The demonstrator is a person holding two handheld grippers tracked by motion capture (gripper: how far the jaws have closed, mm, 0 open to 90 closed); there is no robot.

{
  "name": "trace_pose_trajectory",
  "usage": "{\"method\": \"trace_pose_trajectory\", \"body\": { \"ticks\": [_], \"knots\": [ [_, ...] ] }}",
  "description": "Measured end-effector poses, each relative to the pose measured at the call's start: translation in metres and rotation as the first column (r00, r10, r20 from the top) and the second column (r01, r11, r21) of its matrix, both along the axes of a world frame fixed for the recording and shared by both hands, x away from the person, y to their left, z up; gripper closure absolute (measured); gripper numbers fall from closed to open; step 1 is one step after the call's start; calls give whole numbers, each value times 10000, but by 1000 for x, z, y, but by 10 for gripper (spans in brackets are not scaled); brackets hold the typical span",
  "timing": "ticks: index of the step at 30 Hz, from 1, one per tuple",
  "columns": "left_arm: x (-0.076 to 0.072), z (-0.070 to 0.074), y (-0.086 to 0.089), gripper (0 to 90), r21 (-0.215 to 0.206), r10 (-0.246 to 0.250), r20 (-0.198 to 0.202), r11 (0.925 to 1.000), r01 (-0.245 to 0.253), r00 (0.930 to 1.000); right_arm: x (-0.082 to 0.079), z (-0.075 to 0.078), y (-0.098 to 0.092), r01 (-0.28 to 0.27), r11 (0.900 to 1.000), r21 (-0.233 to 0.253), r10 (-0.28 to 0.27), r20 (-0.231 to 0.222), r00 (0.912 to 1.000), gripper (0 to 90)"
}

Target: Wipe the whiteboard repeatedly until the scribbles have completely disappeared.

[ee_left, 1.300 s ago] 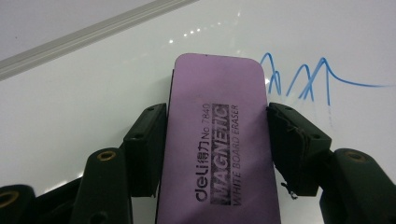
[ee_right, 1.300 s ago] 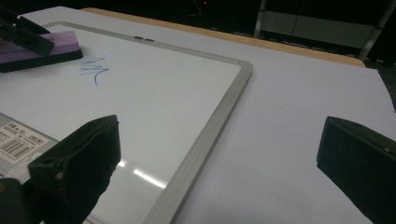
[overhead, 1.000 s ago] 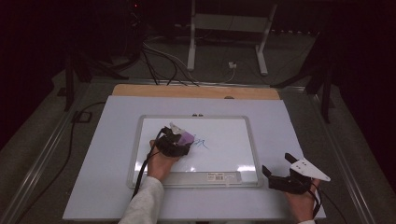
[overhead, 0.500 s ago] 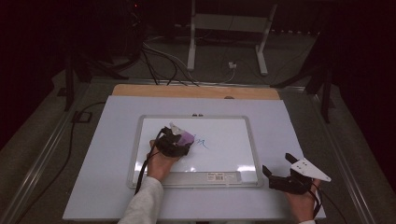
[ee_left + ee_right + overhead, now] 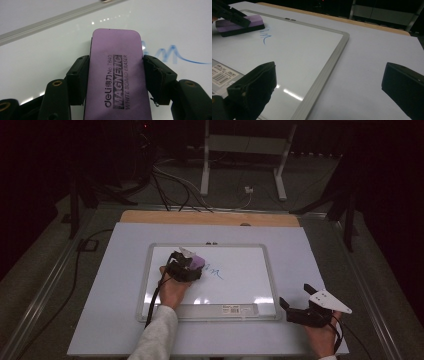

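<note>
Purple eraser (image 5: 117,75) in left gripper (image 5: 184,268), on whiteboard (image 5: 240,290)

The room is dark, with light falling mainly on the counter (image 5: 125,320), a pale sheet over a wooden top whose bare strip shows along the far edge. Beyond it, on a grey floor (image 5: 310,195), black cables (image 5: 170,185) trail beside a white metal stand (image 5: 240,150). Dark stand legs (image 5: 345,200) rise off the far right corner
</note>
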State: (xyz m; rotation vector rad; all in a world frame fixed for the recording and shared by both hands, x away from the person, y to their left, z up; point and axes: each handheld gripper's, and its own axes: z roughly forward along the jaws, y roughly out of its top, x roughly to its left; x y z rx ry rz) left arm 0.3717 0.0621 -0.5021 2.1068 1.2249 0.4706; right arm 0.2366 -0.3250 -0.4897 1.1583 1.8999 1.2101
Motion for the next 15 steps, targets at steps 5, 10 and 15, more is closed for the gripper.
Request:
{"method": "trace_pose_trajectory", "body": {
  "ticks": [5, 10, 15],
  "knots": [
    [-5, 0, -13, 419, -51, -878, 51, 9961, 878, 9961, -1, 0, -1, 14, 10000, 32, -14, 13, 10000, 0],
    [2, -1, -8, 420, 115, -304, 175, 9995, 302, 9994, -1, 1, -2, 39, 10000, 30, -39, 29, 10000, 1],
    [15, 1, 1, 420, 305, 440, 61, 9986, -442, 9990, -1, 1, -3, 66, 10000, 51, -67, 37, 10000, 0]
  ]
}}
